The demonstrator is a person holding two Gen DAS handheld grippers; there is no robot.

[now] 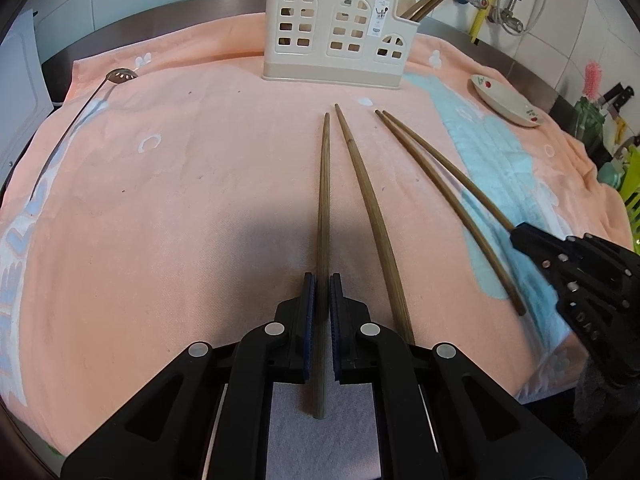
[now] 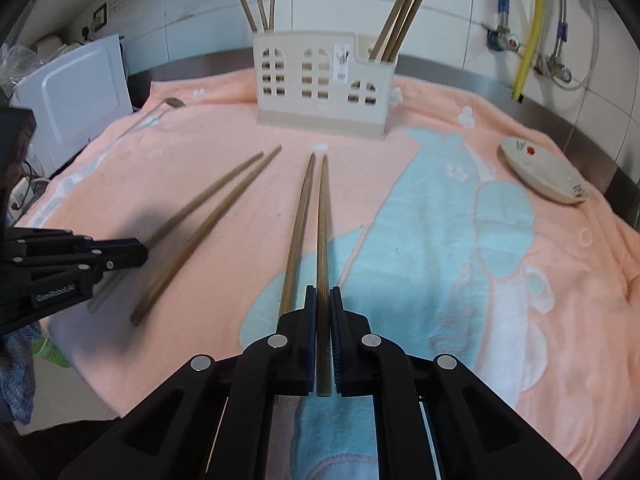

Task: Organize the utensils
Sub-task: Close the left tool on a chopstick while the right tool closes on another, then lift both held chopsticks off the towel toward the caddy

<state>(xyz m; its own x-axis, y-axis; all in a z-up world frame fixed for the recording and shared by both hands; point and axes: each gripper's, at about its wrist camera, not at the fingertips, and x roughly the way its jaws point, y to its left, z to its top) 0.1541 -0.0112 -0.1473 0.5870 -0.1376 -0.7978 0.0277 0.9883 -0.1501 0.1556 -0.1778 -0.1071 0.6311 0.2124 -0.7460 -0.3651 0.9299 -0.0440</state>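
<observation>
Two brown wooden chopsticks are clamped: the left gripper [image 1: 322, 280] pinches one [image 1: 323, 208], the right gripper [image 2: 322, 292] another [image 2: 323, 232], both aimed at twelve o'clock toward the cream plastic holder [image 2: 320, 88]. Pinched near their ends, they may pivot and slip.

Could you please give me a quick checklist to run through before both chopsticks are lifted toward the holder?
1. Left gripper shut on its chopstick: ok.
2. Right gripper shut on its chopstick: ok.
3. Neighbouring chopstick outside the right grip: ok, though very close beside it.
4. Holder upright on the towel: ok.
5. Room left in the holder's compartments: cannot tell.
</observation>
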